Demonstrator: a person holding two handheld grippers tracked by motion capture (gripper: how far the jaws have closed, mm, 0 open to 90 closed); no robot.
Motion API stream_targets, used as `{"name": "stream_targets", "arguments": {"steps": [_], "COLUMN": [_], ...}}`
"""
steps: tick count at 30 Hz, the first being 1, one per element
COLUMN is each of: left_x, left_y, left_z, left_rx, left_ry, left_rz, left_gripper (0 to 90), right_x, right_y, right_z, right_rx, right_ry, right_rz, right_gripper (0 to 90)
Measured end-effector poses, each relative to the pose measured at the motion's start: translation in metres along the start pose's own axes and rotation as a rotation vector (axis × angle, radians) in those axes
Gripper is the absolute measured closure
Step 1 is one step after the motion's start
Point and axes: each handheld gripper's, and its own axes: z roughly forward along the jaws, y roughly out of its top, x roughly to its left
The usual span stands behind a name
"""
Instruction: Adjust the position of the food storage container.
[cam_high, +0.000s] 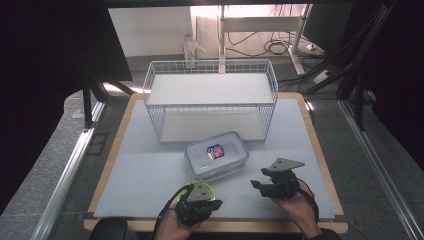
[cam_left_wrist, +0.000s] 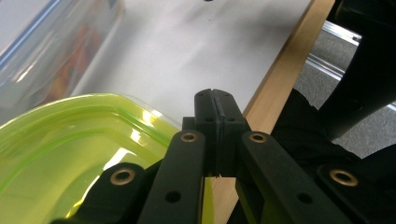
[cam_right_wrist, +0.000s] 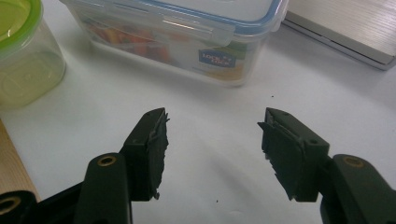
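1. We held the left gripper (cam_left_wrist: 215, 100) with its jaws pressed together on nothing, just over the green lid (cam_left_wrist: 70, 140) of the round tub (cam_right_wrist: 25, 56).
2. We kept the right gripper (cam_right_wrist: 212, 126) apart, jaws spread and bare, facing the clear box (cam_high: 216, 154) near the wire rack (cam_high: 210, 75) on the table (cam_high: 140, 175).

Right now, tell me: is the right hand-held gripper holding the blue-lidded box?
No. The right hand-held gripper has its jaws spread apart over bare table, and the blue-lidded box sits beyond them, untouched.
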Motion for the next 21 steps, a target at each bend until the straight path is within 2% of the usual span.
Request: {"name": "stream_targets", "arguments": {"steps": [7, 10, 13, 15, 17, 18, 19, 21], "left_x": [0.013, 0.02, 0.029, 0.035, 0.044, 0.05, 0.05, 0.054], "left_y": [-0.009, -0.013, -0.016, -0.018, -0.019, -0.02, -0.02, -0.021], "left_z": [-0.006, -0.013, -0.018, -0.021, -0.024, -0.027, -0.027, -0.033], "left_rx": [0.031, 0.042, 0.047, 0.061, 0.052, 0.043, 0.043, 0.016], "left_ry": [0.058, 0.099, 0.106, 0.139, 0.14, 0.151, 0.151, 0.127], "left_rz": [-0.029, -0.027, -0.042, -0.032, -0.054, -0.052, -0.052, -0.07], "left_gripper": [90.0, 90.0, 90.0, 90.0, 90.0, 90.0, 90.0, 89.9], "right_x": [0.0, 0.0, 0.0, 0.0, 0.0, 0.0, 0.0, 0.0], "right_y": [0.0, 0.0, 0.0, 0.0, 0.0, 0.0, 0.0, 0.0], "right_z": [0.0, 0.0, 0.0, 0.0, 0.0, 0.0, 0.001, 0.001], "right_rx": [-0.001, -0.001, 0.001, 0.001, 0.002, 0.004, 0.003, 0.004], "right_ry": [0.002, 0.003, 0.003, 0.004, 0.005, 0.005, 0.005, 0.005], "right_rz": [0.001, 0.002, 0.004, 0.004, 0.005, 0.004, 0.003, 0.004], "right_gripper": [40.6, 40.5, 40.3, 40.3, 40.2, 40.1, 40.1, 40.0]}}
